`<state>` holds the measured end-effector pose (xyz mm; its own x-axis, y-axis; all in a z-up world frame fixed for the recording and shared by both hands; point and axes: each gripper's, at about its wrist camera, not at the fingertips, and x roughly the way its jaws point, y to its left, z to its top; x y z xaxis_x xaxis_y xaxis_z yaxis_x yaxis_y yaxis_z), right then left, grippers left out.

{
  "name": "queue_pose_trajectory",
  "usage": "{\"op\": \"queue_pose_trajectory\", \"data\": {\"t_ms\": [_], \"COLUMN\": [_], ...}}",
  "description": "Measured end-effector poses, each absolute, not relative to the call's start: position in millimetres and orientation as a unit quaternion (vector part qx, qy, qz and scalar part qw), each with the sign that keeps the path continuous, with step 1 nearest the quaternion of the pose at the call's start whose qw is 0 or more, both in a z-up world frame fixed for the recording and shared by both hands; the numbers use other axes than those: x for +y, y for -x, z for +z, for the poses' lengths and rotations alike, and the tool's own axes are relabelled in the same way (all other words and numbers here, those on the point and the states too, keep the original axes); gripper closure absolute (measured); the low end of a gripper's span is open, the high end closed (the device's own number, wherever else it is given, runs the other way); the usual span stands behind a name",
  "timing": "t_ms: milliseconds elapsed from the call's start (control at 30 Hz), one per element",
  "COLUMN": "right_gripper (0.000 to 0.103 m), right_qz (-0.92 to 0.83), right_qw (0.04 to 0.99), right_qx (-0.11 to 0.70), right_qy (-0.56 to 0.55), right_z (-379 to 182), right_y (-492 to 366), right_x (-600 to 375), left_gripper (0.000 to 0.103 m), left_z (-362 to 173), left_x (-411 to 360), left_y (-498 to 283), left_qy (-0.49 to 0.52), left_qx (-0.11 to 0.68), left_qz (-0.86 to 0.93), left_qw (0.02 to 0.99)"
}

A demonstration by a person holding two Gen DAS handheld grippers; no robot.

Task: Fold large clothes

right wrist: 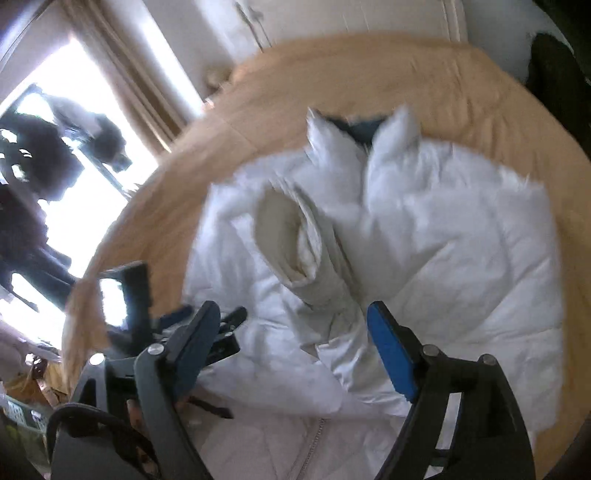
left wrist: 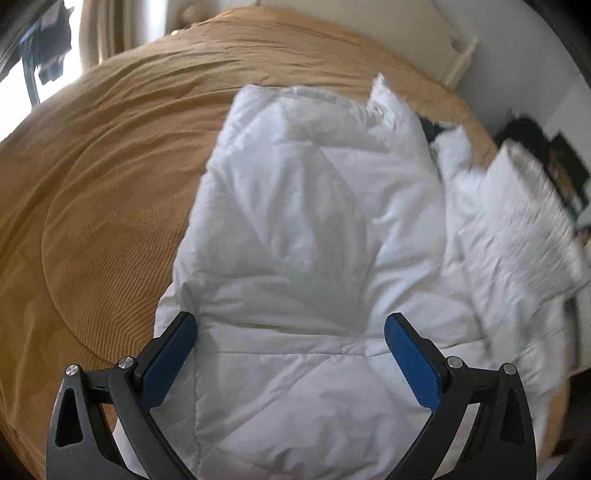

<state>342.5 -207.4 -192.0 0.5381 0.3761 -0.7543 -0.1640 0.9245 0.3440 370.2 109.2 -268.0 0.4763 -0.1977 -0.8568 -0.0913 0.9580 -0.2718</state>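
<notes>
A large white puffer jacket lies on a tan bedspread. In the left wrist view its left half is folded over the body and a sleeve lies out to the right. My left gripper is open and empty, hovering above the jacket's lower part. In the right wrist view the jacket is bunched, with a rolled sleeve cuff in the middle and a zip near the bottom. My right gripper is open and empty above the jacket. The left gripper shows at the left.
The tan bedspread covers the whole bed. A bright window with curtains and dark hanging clothes are at the left. A white headboard or wall panel stands behind the bed. Dark items lie beside the bed's right edge.
</notes>
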Motion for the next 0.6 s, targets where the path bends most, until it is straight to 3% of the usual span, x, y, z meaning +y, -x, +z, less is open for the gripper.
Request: {"op": "queue_pose_trajectory", "data": {"t_ms": [100,167,200,233,367,600], "right_gripper": [0.022,0.037,0.056,0.066,0.067,0.065], "right_qz": [0.125,0.074,0.065,0.066,0.128,0.178], "right_qw": [0.879,0.875,0.868,0.852,0.789,0.772], "right_qx": [0.440,0.458,0.470,0.490,0.546,0.549], "right_qy": [-0.132,-0.136,-0.144,-0.173,-0.252,-0.266], "right_z": [-189,-210,-224,-247,-307,-306], "right_y": [-340,-369,-382,-397,-427,-411], "right_x": [-206,-211,-204,-207,-179,-168], "left_gripper": [0.002,0.002,0.002,0.002,0.002,0.002], "left_z": [-263,-260,-258,-256,-248,-260], "left_x": [119,123,124,126,133,113], "left_y": [-372,-371,-372,-373,-377,-400], "left_qy": [0.177,0.180,0.176,0.174,0.179,0.217], "left_qx": [0.513,0.517,0.519,0.518,0.513,0.531], "left_qz": [-0.031,-0.027,-0.024,-0.022,-0.029,-0.063], "left_qw": [0.839,0.836,0.836,0.837,0.839,0.817]}}
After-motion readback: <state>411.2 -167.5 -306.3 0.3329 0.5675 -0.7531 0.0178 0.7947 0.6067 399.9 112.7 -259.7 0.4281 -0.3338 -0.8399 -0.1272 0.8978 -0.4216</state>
